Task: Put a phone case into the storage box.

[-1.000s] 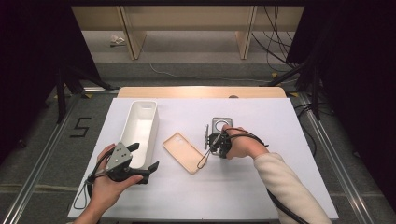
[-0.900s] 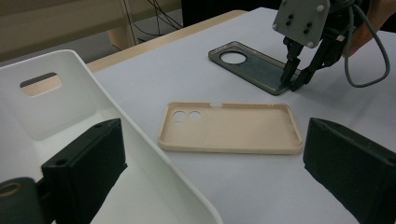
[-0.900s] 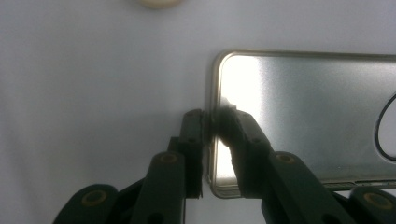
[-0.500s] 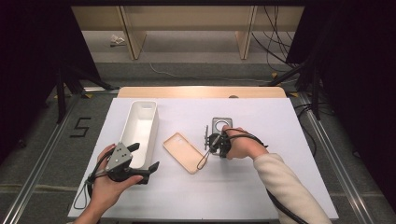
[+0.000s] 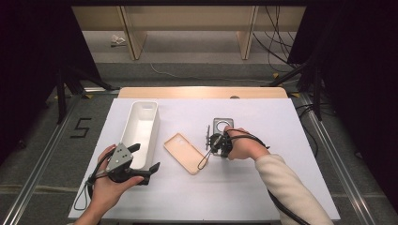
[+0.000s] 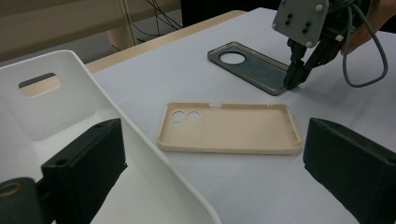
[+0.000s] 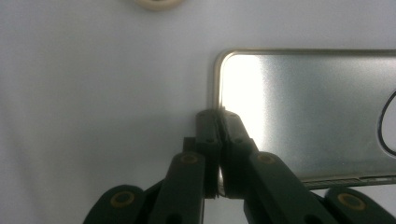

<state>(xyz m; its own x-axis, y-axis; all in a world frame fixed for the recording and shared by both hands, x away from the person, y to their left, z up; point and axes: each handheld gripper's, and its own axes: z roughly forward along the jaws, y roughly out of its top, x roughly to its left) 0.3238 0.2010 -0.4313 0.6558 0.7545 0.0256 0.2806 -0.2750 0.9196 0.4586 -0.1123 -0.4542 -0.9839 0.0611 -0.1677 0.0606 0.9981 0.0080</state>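
Note:
A grey phone case lies flat on the white table right of centre. My right gripper points down at its near end. Its jaws have just been closing and now pinch the case's rim between them. A beige phone case lies hollow side up at the middle. My left gripper hovers open at the near end of a long white bin, its jaws on either side of the bin's wall without touching it.
The white table top ends in a wooden strip at the far edge. A cable trails from the right gripper toward the beige case. Metal rails run along both sides of the table.
Both hands stay where they were, and neither case nor the bin has shifted.

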